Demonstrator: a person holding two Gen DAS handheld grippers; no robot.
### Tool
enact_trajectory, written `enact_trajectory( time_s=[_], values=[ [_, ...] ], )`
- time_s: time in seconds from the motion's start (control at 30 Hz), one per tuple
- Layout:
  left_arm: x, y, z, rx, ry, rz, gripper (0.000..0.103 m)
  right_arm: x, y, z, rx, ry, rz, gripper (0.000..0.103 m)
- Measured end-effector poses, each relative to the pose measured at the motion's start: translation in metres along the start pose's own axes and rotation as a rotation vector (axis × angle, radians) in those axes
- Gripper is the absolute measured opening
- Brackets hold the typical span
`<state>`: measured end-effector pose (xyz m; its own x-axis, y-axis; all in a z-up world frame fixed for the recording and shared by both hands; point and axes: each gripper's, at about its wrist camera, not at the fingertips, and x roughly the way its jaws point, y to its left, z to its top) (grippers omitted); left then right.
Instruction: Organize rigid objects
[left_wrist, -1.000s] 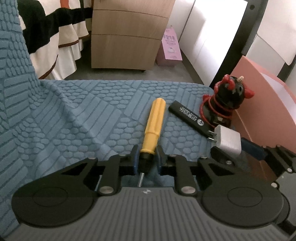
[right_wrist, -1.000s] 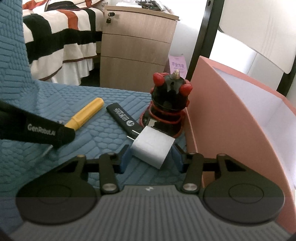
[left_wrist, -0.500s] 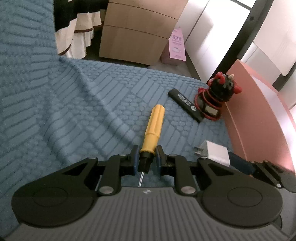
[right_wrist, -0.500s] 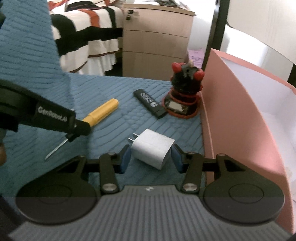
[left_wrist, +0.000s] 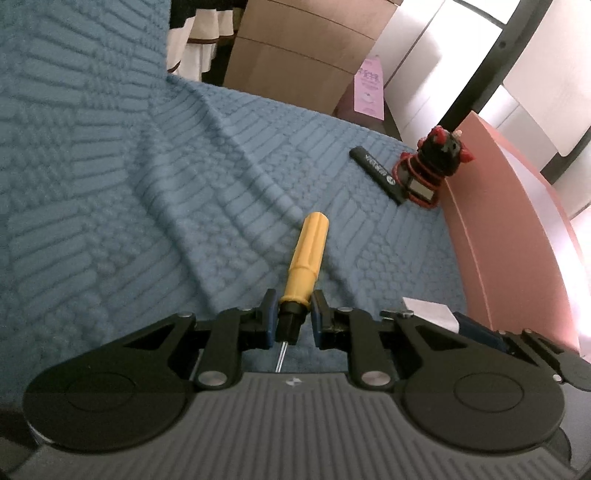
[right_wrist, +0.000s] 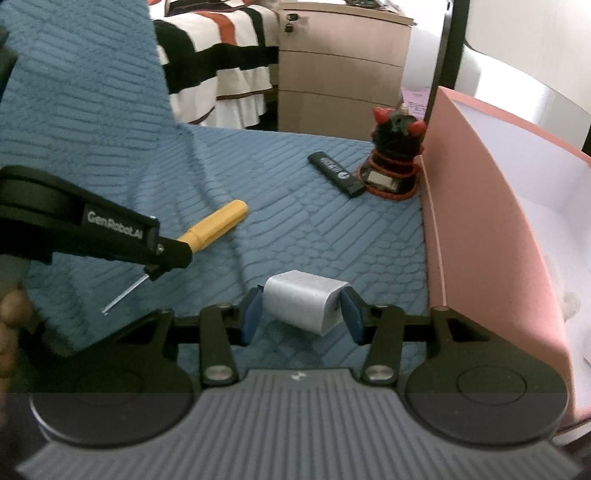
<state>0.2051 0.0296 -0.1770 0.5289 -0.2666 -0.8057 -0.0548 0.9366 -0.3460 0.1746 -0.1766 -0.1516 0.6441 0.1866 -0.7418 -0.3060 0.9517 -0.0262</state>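
On the blue textured cover (right_wrist: 295, 206), a black stick (right_wrist: 334, 174) lies at the far right, touching or just beside a black-and-red horned figure (right_wrist: 395, 155) that stands against the pink box (right_wrist: 476, 236) wall. The left claw (left_wrist: 292, 321) is closed on the black collar of the yellow-handled screwdriver (left_wrist: 304, 254), apparently lifted off the cover, handle pointing away. To its right, near the box wall, the right claw (right_wrist: 301, 314) grips the white charger plug (right_wrist: 304, 301) between its blue pads.
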Motion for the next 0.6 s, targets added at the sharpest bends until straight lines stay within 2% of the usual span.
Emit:
enact_trajectory(
  time_s=[0.17,0.3,0.47,0.6],
  values=[
    [-0.019,0.002,-0.019,-0.043,-0.021,-0.018,0.022,-0.012,0.004,-0.013,-0.011,0.017,0.016,0.049],
    [-0.027,0.0,-0.033,-0.048,-0.025,0.011,0.022,-0.018,0.003,-0.02,-0.001,0.042,0.015,0.049],
    [-0.017,-0.001,-0.037,-0.049,0.018,0.012,0.022,-0.021,0.002,-0.022,-0.011,0.033,0.003,0.046],
    [-0.009,-0.002,-0.038,-0.051,0.039,0.01,0.022,-0.02,0.001,-0.023,-0.003,0.041,0.015,0.048]
  ],
)
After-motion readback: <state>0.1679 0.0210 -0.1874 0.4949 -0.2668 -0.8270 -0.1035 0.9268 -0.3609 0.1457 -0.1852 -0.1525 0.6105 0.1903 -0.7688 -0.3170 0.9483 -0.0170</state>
